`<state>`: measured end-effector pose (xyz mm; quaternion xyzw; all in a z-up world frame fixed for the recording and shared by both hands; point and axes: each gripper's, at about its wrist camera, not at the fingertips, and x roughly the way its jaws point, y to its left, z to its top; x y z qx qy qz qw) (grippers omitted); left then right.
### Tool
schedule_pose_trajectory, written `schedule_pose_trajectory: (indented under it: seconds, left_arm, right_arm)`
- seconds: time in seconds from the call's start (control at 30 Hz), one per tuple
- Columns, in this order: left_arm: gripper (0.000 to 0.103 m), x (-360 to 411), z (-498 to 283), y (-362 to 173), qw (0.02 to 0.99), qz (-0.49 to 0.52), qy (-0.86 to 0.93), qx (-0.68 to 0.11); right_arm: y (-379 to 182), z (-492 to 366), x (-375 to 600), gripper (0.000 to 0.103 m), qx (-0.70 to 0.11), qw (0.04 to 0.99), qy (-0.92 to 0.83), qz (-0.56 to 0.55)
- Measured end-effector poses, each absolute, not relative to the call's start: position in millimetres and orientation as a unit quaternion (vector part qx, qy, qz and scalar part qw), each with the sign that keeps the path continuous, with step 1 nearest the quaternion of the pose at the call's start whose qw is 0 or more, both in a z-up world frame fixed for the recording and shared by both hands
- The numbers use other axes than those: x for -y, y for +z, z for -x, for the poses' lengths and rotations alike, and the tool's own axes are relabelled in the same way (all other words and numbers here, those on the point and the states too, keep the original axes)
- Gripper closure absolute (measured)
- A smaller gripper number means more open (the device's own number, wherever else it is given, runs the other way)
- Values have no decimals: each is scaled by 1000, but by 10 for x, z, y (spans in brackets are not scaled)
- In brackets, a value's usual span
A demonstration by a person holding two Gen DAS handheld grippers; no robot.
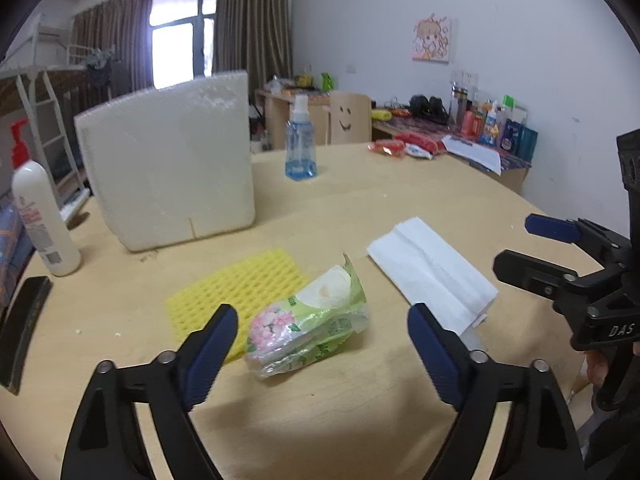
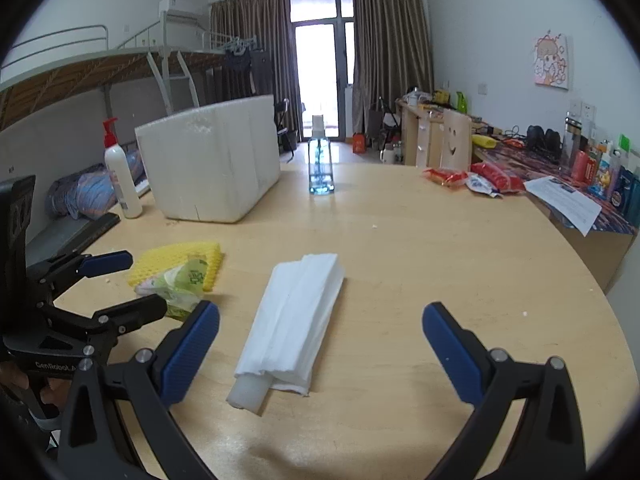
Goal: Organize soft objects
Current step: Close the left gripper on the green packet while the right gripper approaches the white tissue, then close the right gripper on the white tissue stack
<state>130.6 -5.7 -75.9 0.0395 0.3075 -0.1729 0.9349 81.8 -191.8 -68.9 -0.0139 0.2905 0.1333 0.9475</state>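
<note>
Left gripper [image 1: 320,344] open astride tissue pack [image 1: 308,320], pads clear; right gripper [image 2: 320,352] open over folded tissues [image 2: 296,316]. Nothing moved into foam box [image 1: 168,160] yet; sponge [image 1: 236,288] untouched.

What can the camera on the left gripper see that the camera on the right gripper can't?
Only the left wrist view shows the flowers printed on the green tissue pack.

Only the right wrist view shows the white plastic tube sticking out from under the white tissue stack.

Both show the yellow mesh pad, the foam box, the blue bottle, and both grippers open, holding nothing.
</note>
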Motion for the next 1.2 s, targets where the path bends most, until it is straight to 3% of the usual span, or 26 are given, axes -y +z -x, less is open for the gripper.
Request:
schedule_pose_trajectory:
  seconds: [0.53,0.6,0.8,0.97,1.2]
  left_arm:
    - [46,146,-1549,-928,900,-39,-194,-387]
    - [58,157,-1545,-938,899,-41,-199,-389]
    - [62,132,-1576,-977,897,-39,-188,-399]
    - [63,85,-1571,-974,896,-27,-193,-399]
    - [63,79,-1566,-971,895,-23,-199,-398]
  right_arm:
    - [-751,-1015,1799,1,-335,926,172,12]
    - [-759,-1024,1787,1,-340,925,171,15]
    - [-812,-1083,1745,25,-361,917,165,26]
    - [-871,-1110,1734,56,-378,912,158,29]
    - [-911,-1122,1772,58,-395,907,146,21]
